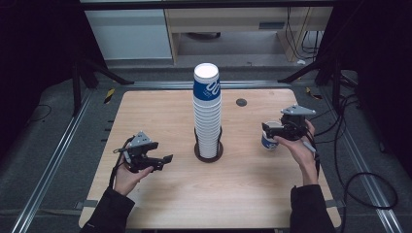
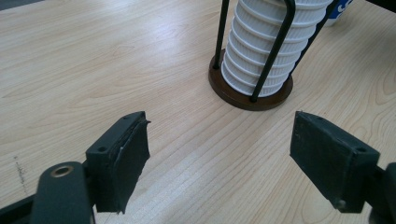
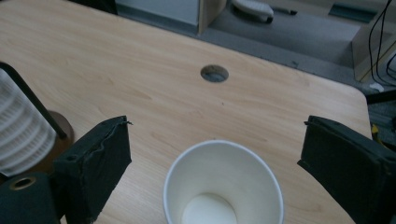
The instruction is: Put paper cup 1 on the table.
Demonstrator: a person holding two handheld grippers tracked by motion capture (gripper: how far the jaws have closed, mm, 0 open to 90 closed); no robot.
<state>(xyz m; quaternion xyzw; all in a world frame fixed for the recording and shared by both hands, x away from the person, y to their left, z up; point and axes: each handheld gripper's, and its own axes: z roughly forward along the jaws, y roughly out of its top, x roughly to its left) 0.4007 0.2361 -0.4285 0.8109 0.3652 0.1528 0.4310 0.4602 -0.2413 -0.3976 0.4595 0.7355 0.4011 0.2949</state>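
My right gripper [image 3: 215,158] spread wide around an upright empty paper cup [image 3: 223,186], my left gripper [image 2: 219,154] agape over bare table [image 1: 160,194], tall cup stack [image 1: 207,111] in its rack [image 2: 250,95] between them.

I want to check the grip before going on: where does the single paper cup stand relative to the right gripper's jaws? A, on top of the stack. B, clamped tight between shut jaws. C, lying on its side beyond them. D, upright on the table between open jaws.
D: the single paper cup stands upright on the table, mouth up, with the right gripper jaws spread wide to either side of it, clear of its rim.
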